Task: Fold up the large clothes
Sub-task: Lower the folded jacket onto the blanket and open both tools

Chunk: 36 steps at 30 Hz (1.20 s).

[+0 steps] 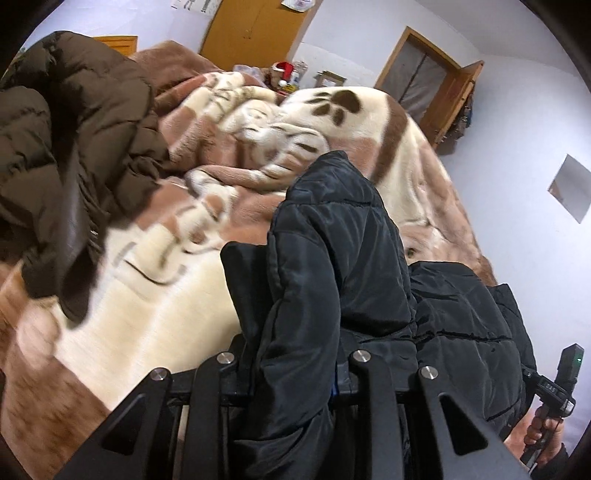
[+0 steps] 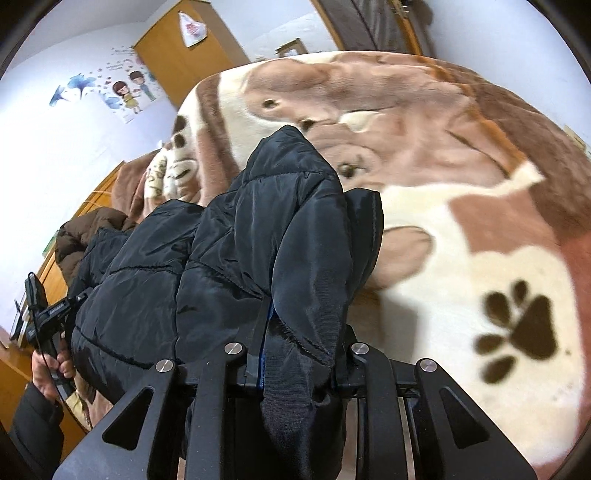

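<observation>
A black puffer jacket (image 1: pixel 332 258) hangs between my two grippers above the bed. My left gripper (image 1: pixel 295 369) is shut on one edge of it, and the cloth covers its fingertips. My right gripper (image 2: pixel 299 354) is shut on another edge of the same jacket (image 2: pixel 240 240), fingertips also buried in cloth. The jacket bunches upward in front of both cameras. The right gripper's handle and the hand on it show at the lower right of the left wrist view (image 1: pixel 554 398). The left one shows at the left of the right wrist view (image 2: pixel 48 317).
A brown puffer jacket (image 1: pixel 66 147) lies crumpled on the bed's left side, also visible in the right wrist view (image 2: pixel 85 229). The bed carries a cream and brown dog-print blanket (image 2: pixel 461 240). Wooden doors (image 1: pixel 255 26) and white walls stand behind.
</observation>
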Available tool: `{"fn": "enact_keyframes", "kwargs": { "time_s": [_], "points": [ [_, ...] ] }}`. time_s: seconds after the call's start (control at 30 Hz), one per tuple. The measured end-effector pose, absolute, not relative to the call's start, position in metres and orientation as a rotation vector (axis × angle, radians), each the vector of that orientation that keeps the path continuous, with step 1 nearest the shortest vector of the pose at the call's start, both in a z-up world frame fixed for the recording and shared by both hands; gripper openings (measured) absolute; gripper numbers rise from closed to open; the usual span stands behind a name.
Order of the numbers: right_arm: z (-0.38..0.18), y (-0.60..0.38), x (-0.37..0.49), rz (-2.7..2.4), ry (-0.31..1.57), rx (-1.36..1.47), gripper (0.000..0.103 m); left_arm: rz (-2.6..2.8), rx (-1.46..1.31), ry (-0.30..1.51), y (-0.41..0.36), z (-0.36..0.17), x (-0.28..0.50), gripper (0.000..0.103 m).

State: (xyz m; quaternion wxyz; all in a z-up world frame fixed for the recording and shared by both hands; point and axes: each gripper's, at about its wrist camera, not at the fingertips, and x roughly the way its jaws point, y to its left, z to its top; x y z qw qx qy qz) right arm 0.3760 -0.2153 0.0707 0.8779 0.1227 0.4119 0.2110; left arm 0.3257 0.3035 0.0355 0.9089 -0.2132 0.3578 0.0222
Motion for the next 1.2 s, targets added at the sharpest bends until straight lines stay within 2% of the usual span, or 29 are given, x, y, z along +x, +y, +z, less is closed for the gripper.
{"fn": "enact_keyframes", "kwargs": {
  "time_s": [0.1, 0.27, 0.37, 0.43, 0.53, 0.57, 0.63, 0.87, 1.03, 1.2],
  "points": [
    [0.053, -0.192, 0.386, 0.457, 0.879, 0.246, 0.023, 0.074, -0.417, 0.747, 0.325, 0.021, 0.333, 0.028],
    [0.0, -0.165, 0.397, 0.429, 0.982, 0.216, 0.022, 0.146, -0.444, 0.848, 0.35, -0.048, 0.345, 0.031],
    [-0.022, -0.165, 0.396, 0.423, 1.006, 0.225, 0.026, 0.179, -0.485, 0.871, 0.357, -0.087, 0.337, 0.04],
    [-0.021, -0.166, 0.397, 0.42, 1.006, 0.212, 0.031, 0.189, -0.531, 0.851, 0.364, -0.094, 0.331, 0.052],
    [-0.013, -0.167, 0.393, 0.402, 1.019, 0.182, 0.041, 0.208, -0.552, 0.867, 0.368, -0.087, 0.326, 0.061],
    [-0.009, -0.168, 0.393, 0.392, 1.017, 0.177, 0.046, 0.216, -0.555, 0.873, 0.37, -0.082, 0.323, 0.061],
    [0.004, -0.174, 0.384, 0.374, 0.99, 0.177, 0.049, 0.228, -0.558, 0.861, 0.372, -0.068, 0.314, 0.061],
    [0.055, -0.194, 0.34, 0.34, 0.886, 0.179, 0.05, 0.264, -0.563, 0.734, 0.369, -0.013, 0.262, 0.061],
    [0.072, -0.179, 0.283, 0.352, 0.86, 0.119, 0.05, 0.202, -0.505, 0.729, 0.308, 0.005, 0.212, 0.062],
    [0.079, -0.17, 0.218, 0.361, 0.841, 0.081, 0.05, 0.146, -0.466, 0.729, 0.236, 0.016, 0.149, 0.073]
  ]
}}
